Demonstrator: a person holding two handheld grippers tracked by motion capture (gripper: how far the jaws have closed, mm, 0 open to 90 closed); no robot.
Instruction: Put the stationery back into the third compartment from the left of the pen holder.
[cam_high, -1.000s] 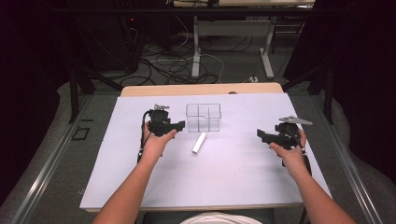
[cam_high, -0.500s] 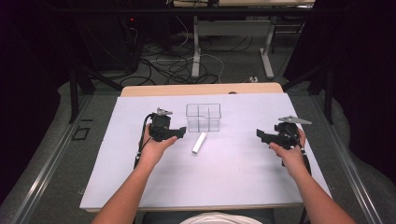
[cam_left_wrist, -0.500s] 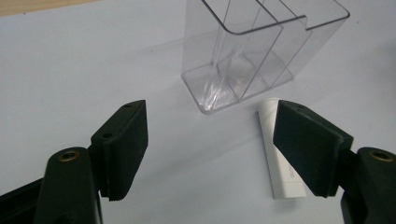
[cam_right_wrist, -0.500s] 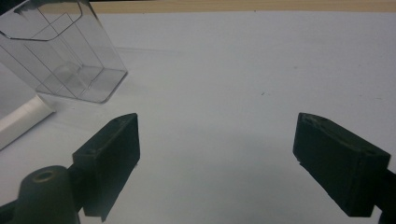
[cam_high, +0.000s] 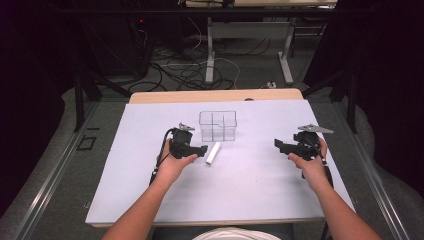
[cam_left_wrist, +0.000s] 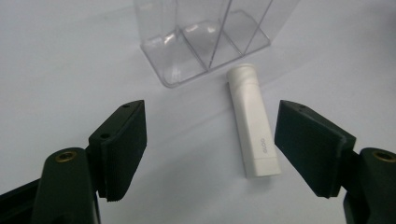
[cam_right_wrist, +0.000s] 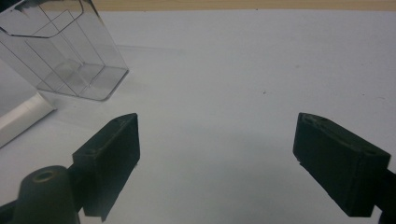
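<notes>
Gaping wide, the left gripper (cam_left_wrist: 210, 144) has the white tube (cam_left_wrist: 252, 126) lying flat between its jaws, nearer the right one, untouched. At the tube's 11 o'clock stands the clear divided box (cam_left_wrist: 205, 37). The right gripper (cam_right_wrist: 215, 163), also wide, holds nothing over the white tabletop (cam_right_wrist: 243, 70).

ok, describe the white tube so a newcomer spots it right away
Start at the white table and find the clear divided box near its middle. The white tube lies flat just in front of the box, beside the left hand-held gripper. It is the one opaque white stick, with a round cap toward the box.
</notes>
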